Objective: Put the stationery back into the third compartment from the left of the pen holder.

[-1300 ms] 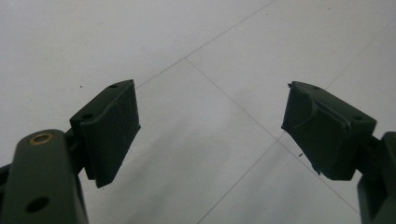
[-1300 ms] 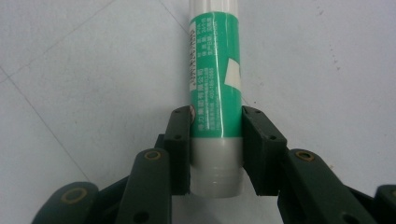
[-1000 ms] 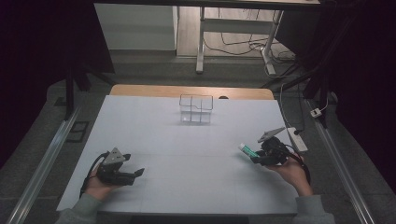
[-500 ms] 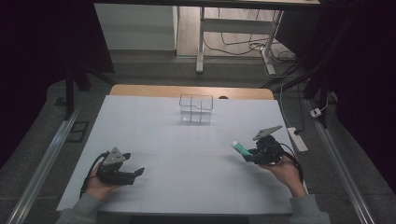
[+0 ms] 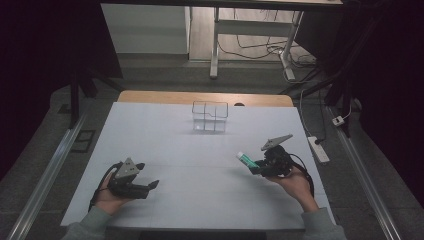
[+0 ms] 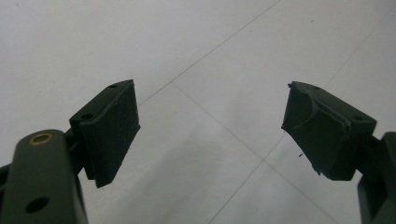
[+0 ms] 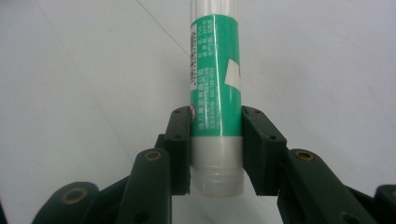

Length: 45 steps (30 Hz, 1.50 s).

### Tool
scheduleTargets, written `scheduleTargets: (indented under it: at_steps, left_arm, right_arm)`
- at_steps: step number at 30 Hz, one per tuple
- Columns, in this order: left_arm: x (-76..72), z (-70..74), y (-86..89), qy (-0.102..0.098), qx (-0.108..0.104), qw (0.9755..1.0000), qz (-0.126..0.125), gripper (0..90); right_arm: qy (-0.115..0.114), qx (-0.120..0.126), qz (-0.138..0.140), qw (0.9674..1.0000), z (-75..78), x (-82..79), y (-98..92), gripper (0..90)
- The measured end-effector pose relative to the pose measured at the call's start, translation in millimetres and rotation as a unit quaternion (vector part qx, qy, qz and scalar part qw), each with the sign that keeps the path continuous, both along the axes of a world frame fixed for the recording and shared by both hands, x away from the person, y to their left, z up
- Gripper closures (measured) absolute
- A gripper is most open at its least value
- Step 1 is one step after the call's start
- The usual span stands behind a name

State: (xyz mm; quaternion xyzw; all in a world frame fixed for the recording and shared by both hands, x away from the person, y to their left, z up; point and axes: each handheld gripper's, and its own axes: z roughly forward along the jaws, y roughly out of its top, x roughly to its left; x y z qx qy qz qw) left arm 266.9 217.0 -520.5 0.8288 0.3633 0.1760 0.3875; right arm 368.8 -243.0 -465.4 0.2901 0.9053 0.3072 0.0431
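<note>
A green and white glue stick (image 7: 215,88) is clamped between the black jaws of my right gripper (image 7: 216,140), near its lower end. In the high view that glue stick (image 5: 247,159) points up and to the left from the right gripper (image 5: 257,167), held a little above the white table at the right. My left gripper (image 5: 150,186) rests low at the front left of the table, a hand around it. Its jaws stand wide apart in the left gripper view, with bare table between the pads (image 6: 114,126).
A clear, divided box (image 5: 210,116) stands at the back middle of the white table (image 5: 200,150). A power strip (image 5: 318,149) and cables lie on the floor off the right edge. Metal rails run along both sides.
My right gripper has carried the glue stick up and to the left, off the table surface. The left gripper has stayed put.
</note>
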Motion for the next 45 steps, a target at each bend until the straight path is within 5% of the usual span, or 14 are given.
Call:
scheduleTargets:
  at_steps: [12,31,45]
  left_arm:
    - [0.9,14.8,-37.3,-0.043,0.044,0.9969,-0.048,18.4]
    - [12.4,20.8,-74.1,-0.055,0.074,0.9913,-0.094,19.0]
    - [19.0,22.7,-91.5,-0.067,0.098,0.9860,-0.117,19.5]
  right_arm:
    - [0.012,0.001,0.040,0.9991,-3.3,-3.0,51.5,65.0]
    - [0.035,-0.007,0.075,0.9965,-4.8,-1.3,96.1,65.0]
    - [0.056,-0.026,0.114,0.9916,-8.8,3.7,136.9,65.0]
